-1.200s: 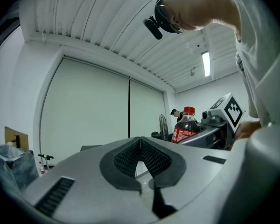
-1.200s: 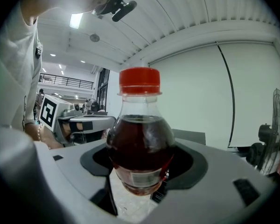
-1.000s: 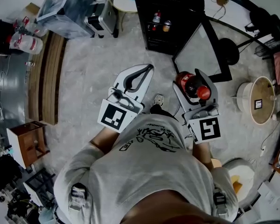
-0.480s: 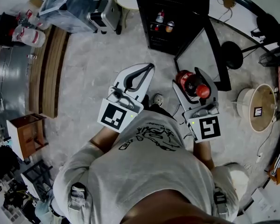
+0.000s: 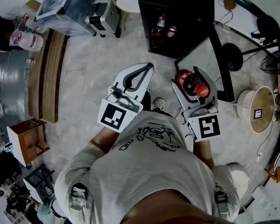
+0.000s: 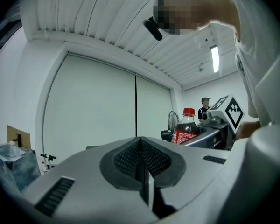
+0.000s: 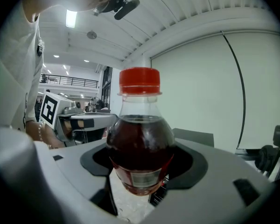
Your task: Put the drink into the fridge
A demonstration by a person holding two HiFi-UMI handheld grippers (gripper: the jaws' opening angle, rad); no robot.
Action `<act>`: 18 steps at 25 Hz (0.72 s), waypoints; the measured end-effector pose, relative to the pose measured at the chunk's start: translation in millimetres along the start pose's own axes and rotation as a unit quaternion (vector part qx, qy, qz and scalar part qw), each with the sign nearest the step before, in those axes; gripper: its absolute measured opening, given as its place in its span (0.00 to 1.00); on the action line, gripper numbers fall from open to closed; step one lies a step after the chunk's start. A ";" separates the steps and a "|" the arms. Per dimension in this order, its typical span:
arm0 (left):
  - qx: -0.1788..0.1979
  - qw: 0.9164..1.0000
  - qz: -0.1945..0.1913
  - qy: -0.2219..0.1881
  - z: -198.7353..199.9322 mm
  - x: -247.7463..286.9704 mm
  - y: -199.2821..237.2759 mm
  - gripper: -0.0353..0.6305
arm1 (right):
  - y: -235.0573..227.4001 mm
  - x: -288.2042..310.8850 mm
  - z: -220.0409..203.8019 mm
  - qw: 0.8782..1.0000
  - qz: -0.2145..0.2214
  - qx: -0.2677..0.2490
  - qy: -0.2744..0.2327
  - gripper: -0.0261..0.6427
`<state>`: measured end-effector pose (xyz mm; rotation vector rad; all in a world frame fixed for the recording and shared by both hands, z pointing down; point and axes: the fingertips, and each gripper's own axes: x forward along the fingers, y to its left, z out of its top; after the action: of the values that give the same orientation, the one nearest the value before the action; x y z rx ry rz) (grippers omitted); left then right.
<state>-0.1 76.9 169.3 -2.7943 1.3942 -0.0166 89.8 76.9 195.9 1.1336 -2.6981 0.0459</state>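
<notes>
A dark cola bottle [image 5: 191, 85] with a red cap and red label stands upright in my right gripper [image 5: 190, 84], whose jaws are shut on its body; in the right gripper view the cola bottle [image 7: 140, 139] fills the middle between the pads. My left gripper [image 5: 139, 76] is held level beside it, to the left, jaws shut with nothing between them; the left gripper [image 6: 141, 164] shows closed pads. The black fridge [image 5: 177, 17] stands ahead with its glass door [image 5: 214, 55] swung open to the right. Cans and a bottle [image 5: 162, 21] sit on its shelves.
A white round stool [image 5: 256, 104] stands at the right. Wooden planks [image 5: 49, 73] lie along the left, a small wooden box [image 5: 28, 139] lower left. A plastic-wrapped bundle [image 5: 70, 6] and a case are at the back left. A black stand base [image 5: 231, 55] is behind the door.
The view has shifted slightly, so the fridge now sits a little further right and nearer. Both grippers keep their pose; the bottle stays held.
</notes>
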 end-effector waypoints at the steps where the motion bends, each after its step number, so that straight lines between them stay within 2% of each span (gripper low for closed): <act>1: 0.000 1.000 0.000 -0.001 0.4 1.8 8.1 0.09 | -1.2 8.2 1.7 1.000 0.000 -0.001 0.000 0.51; 9: -0.001 1.000 0.007 -0.007 0.7 13.3 79.6 0.09 | -2.1 79.1 22.3 1.000 0.006 -0.008 -0.002 0.51; 18: -0.005 1.000 -0.016 -0.009 -2.5 33.5 139.3 0.09 | -13.0 140.5 42.6 1.000 -0.020 0.004 -0.008 0.51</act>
<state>-91.3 -33.7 168.8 -2.8163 1.3505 0.0153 -4.4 -35.7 183.0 1.1932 -2.6906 0.0409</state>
